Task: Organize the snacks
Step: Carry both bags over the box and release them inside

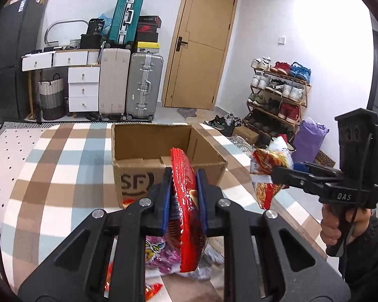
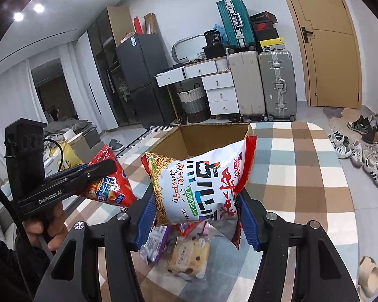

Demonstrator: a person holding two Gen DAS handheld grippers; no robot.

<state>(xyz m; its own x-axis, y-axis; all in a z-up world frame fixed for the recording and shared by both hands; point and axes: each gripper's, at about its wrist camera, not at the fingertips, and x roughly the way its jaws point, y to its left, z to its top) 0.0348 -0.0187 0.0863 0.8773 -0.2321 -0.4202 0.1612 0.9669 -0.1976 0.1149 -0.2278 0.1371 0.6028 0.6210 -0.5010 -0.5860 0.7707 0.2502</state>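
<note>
We've got the left gripper (image 1: 184, 196) clamped on a red bag (image 1: 186, 216), held edge-on in the air just short of the open box (image 1: 148, 151) on the checked cloth (image 1: 63, 166). The right gripper (image 2: 196, 214) is clamped on a white noodle bag (image 2: 199, 183), also lifted near the box. Below us, more snacks (image 2: 186, 254) lie on the cloth.

I see the cardboard box (image 1: 163, 156) open on top, its mouth unobstructed for my grippers. Loose snack packets (image 2: 186, 254) clutter the near tablecloth (image 1: 63, 156); the left and far right cloth lies bare.
</note>
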